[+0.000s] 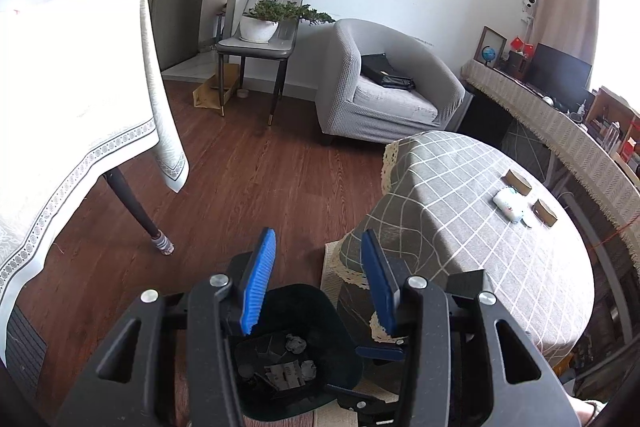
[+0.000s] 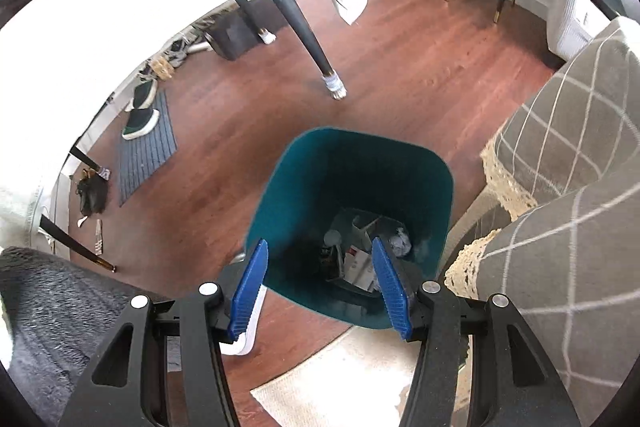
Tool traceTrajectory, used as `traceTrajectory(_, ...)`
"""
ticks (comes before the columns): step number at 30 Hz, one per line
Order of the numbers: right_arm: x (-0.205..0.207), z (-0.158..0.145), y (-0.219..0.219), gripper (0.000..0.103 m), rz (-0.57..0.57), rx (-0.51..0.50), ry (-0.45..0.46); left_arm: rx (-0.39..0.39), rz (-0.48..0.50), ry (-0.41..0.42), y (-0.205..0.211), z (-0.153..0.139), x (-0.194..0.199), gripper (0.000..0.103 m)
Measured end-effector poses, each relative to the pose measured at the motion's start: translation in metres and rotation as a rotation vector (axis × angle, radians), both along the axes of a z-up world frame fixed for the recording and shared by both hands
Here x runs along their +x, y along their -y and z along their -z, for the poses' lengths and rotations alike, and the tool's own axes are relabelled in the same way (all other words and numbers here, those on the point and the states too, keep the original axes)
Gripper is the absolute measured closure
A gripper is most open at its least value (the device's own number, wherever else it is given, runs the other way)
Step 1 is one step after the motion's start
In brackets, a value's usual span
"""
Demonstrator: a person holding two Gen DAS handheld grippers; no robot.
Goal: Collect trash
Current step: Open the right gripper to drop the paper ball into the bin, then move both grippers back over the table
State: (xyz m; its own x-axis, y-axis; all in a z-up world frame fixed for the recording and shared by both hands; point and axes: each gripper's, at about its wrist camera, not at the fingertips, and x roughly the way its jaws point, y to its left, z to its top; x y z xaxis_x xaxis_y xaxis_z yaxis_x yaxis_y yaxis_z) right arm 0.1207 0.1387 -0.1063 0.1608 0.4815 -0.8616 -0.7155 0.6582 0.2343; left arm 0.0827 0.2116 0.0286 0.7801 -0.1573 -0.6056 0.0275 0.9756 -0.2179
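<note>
A teal trash bin (image 2: 304,183) stands on the wood floor beside the checked-cloth table. Inside it lie crumpled paper (image 2: 401,242), a white carton (image 2: 358,265) and other scraps. My right gripper (image 2: 320,247) is open and empty, right above the bin's near rim. In the left wrist view the bin (image 1: 344,367) is dark and sits below my left gripper (image 1: 318,237), which is open and empty above it. Crumpled paper (image 1: 295,343) shows in the bin there too.
A round table with grey checked cloth (image 1: 500,251) holds two small brown boxes (image 1: 518,182) and a white packet (image 1: 509,205). A white-clothed table (image 1: 72,99) and its leg (image 2: 316,55) stand left. A grey armchair (image 1: 384,95), a chair with a plant (image 1: 260,39), shoes and a mat (image 2: 146,143).
</note>
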Motion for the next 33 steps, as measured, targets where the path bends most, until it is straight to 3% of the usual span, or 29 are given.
traceTrajectory(11, -0.016, -0.051, 0.03, 0.052, 0.002, 0.095, 0.103, 0.028, -0.007, 0.066, 0.024, -0.023, 0.001, 0.042)
traceTrajectory(18, -0.013, -0.09, 0.072, 0.052, 0.077, 0.159, 0.184, 0.017, 0.038, 0.072, 0.047, -0.026, 0.008, 0.037)
traceTrajectory(33, 0.018, -0.108, 0.177, 0.052, 0.278, 0.159, 0.259, 0.05, 0.137, 0.065, 0.126, -0.016, 0.032, 0.027)
